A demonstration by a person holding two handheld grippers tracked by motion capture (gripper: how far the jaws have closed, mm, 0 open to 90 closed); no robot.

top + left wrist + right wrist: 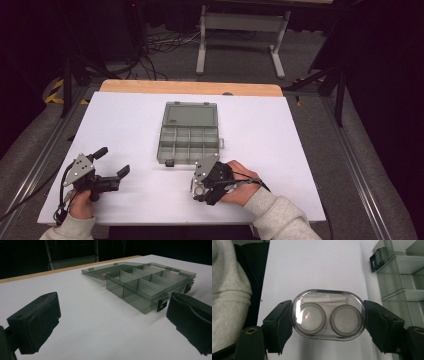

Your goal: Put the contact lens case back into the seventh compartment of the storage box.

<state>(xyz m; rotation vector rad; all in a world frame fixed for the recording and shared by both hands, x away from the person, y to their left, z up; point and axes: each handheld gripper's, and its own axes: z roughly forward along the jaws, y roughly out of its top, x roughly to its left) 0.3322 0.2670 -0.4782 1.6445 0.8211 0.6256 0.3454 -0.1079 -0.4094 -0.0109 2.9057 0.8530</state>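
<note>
Your right gripper (pixel 328 315) is clamped on a small clear case (pixel 328 314), one jaw pressed against each short, rounded end. Two round wells sit side by side inside the case, and its clear shell shows a streak of glare at one end. Seen from the high view, that gripper (pixel 202 187) sits at the near edge of the white table (pixel 125 125), right of centre, with your hand (pixel 240 186) wrapped round it from the right and the case (pixel 197 189) between the jaws. Whether the case rests on the table or hangs just above it cannot be told.

Just beyond the gripper, toward the far side, lies a grey see-through organiser box (pixel 189 144). Its lid (pixel 190 115) is folded back flat on the table on the far side, and the tray is split by dividers into two rows of compartments. None of the compartments that can be seen holds anything. A dark latch (pixel 169 163) sits on the near wall at the left corner. The gripper and the box stand near one another but apart.

Your left gripper (pixel 113 163) is well to the left, near the table's near left corner, pointing right toward the box. Its jaws stand wide apart with bare table between them, gripping nothing. Its own view looks across the table at the box (pixel 150 285), with a black latch (pixel 163 303) on the closest corner. A strip of bare wood (pixel 190 88) edges the table's far side.
</note>
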